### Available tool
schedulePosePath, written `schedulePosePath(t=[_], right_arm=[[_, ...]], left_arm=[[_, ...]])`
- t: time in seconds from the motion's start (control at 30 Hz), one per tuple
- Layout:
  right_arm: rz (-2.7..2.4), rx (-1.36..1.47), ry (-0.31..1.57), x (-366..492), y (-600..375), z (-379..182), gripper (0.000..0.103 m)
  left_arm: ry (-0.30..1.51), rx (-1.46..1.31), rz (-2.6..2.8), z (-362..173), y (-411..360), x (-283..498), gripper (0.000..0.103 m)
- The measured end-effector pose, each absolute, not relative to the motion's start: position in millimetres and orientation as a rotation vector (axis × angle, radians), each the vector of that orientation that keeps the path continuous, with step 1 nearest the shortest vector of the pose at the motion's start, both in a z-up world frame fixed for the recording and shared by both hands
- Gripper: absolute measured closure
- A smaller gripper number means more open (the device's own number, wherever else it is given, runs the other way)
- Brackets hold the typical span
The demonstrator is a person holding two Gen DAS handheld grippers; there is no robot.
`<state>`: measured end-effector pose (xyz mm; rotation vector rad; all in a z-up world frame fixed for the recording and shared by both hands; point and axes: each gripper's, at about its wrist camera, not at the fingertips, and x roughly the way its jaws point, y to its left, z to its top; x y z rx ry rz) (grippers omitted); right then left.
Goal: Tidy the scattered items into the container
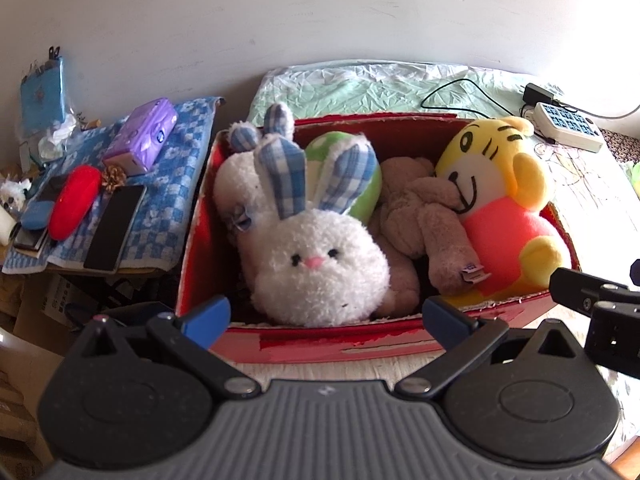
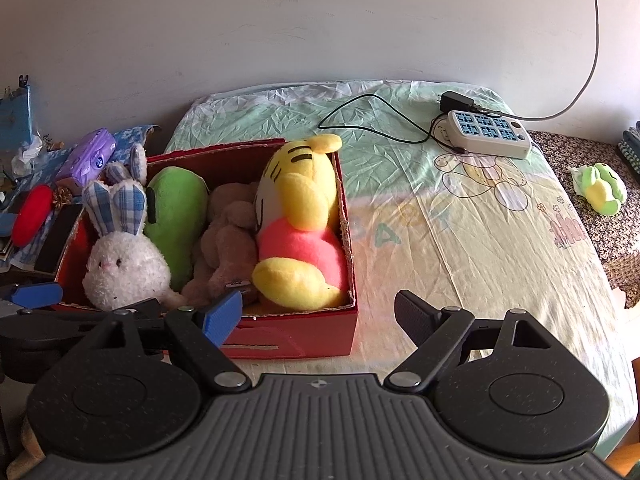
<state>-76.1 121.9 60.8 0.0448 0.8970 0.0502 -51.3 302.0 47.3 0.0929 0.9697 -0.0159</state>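
While both sets of jaws stand spread and empty, red box point(image 1: 400, 340) sits just ahead of left gripper point(image 1: 326, 318), packed with plush. Small green toy point(image 2: 602, 188) lies far right of right gripper point(image 2: 318, 316). Risk: overfull box sheds yellow tiger point(image 2: 298, 220).

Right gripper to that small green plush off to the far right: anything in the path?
Nothing visible. The right gripper, open, faces bare bedsheet up to the green plush lying on the patterned cloth. The power strip sits further back; the red box is left.
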Motion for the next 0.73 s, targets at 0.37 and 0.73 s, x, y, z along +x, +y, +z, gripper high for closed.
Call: schedulePosePath(t=[0.37,0.73], right_arm=[[0.048,0.051,0.893,-75.8,121.7,60.5,0.017],[0.047,0.063,0.882,-74.1,121.2,62.6,0.017]], left_arm=[[0.965,0.089,-0.016,47.1,302.8,-50.1,0.001],[0.948,0.075,-0.011,47.9,302.2,-46.5,0.001]])
